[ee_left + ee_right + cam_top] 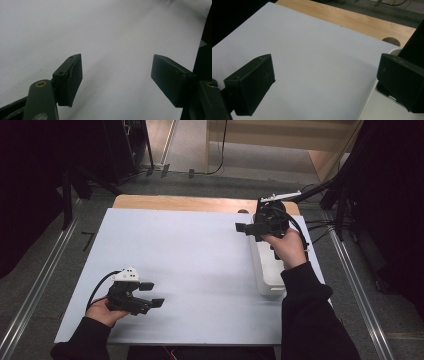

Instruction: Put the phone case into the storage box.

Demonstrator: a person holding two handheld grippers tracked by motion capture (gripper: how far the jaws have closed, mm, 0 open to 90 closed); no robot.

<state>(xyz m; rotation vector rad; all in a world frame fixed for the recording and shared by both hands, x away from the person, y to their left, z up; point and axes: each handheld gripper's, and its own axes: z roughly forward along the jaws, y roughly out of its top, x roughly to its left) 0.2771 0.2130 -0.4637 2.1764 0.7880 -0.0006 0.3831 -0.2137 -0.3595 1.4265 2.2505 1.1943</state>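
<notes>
My left gripper rests low over the white board near its front left corner, held by a hand in a dark sleeve. Its jaws stand wide apart with nothing between them in the left gripper view. My right gripper hovers at the back right, above the far end of a white box. In the right gripper view its jaws are also wide apart and empty, with the white box's edge under the right jaw.
The white board lies on a wooden table whose bare strip shows along the back, with a round hole in it. Metal rails run along the floor on both sides. Dark stands and cables crowd the back right.
</notes>
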